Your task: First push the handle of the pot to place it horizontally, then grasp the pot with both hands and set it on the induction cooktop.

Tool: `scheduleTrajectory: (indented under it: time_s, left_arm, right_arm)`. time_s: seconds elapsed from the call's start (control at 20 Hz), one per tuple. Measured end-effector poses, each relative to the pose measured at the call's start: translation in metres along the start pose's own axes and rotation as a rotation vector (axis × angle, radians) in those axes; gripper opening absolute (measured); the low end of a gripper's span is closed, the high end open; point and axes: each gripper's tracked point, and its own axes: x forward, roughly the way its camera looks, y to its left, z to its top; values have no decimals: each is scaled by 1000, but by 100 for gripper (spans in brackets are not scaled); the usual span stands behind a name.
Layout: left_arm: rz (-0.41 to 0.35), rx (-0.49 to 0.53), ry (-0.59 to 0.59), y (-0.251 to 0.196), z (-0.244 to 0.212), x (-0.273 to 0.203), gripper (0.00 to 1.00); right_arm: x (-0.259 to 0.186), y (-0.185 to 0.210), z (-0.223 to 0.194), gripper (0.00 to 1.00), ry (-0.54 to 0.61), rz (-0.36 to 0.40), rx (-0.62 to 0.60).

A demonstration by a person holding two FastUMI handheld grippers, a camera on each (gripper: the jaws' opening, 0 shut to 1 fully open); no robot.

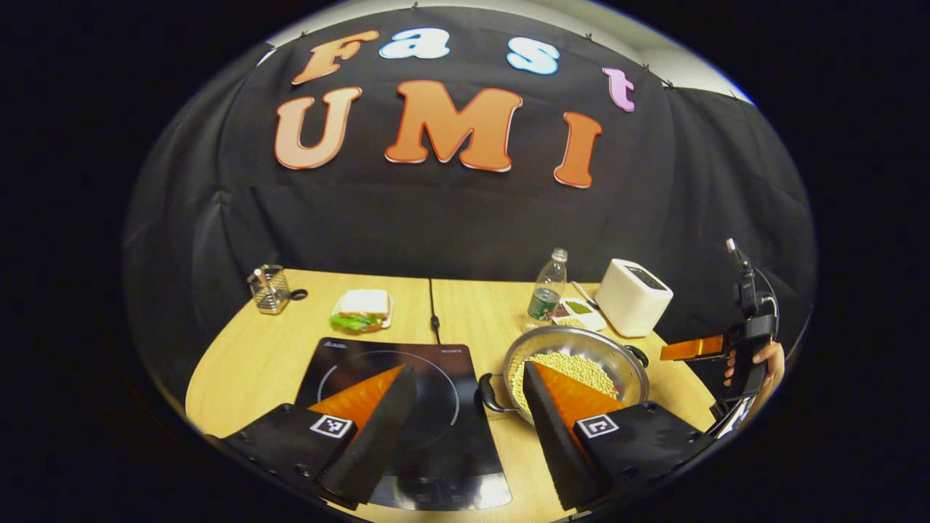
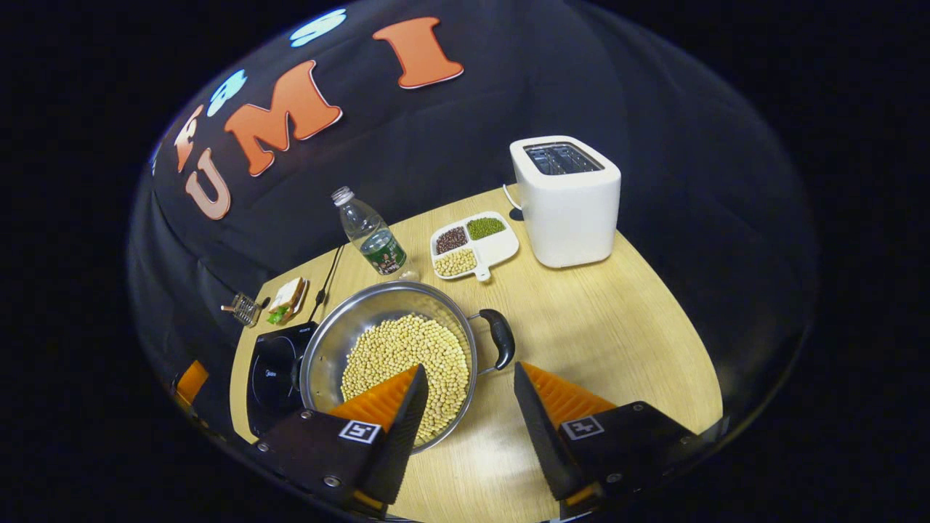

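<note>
Sitting on the wooden table (image 1: pixel 465 305), left to right in the left gripper view: wire holder (image 1: pixel 270 289), sandwich (image 1: pixel 362 310), black induction cooktop (image 1: pixel 429 407), steel pot (image 1: pixel 574 370) of soybeans, water bottle (image 1: pixel 548 287) behind it, divided dish (image 1: pixel 579 312), white toaster (image 1: pixel 633 296). The left gripper (image 1: pixel 465 418) hovers low at the near edge, jaws wide with nothing between them; one finger overlaps the cooktop glass, the other overlaps the pot's near rim, contact cannot be told. The pot stands on the table just to the right of the cooktop, not on it, with one black handle (image 1: pixel 488 394) pointing at the cooktop and the other on the far right side. At far right a hand (image 1: pixel 763 363) holds the other gripper off the table edge.

In the right gripper view: cooktop (image 2: pixel 275 374) at left, pot (image 2: pixel 389 349) beside it, its black handle (image 2: pixel 501 338) sticking out toward the gap between the fingers. The right gripper (image 2: pixel 468 414) also spread wide, gripping nothing; one finger overlaps the beans, the other is over bare table. Bottle (image 2: pixel 370 236), divided dish (image 2: pixel 474 245) of grains and toaster (image 2: pixel 567 200) stand farther back.
</note>
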Motion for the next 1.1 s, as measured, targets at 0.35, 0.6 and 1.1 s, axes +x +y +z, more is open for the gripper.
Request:
scheduleTrajectory:
  time_s: [0.35,0.6,1.1]
  left_arm:
    - [-12,-28,264,-16,-64,62,97]
    - [-16,-80,329,-20,-85,90,95]
    - [-53,-103,362,-36,-100,123,94]
  right_arm:
    - [6,0,4,86,2,15,-20]
    - [22,-1,1,87,20,13,-50]
    - [47,-14,-2,87,37,-37,-108]
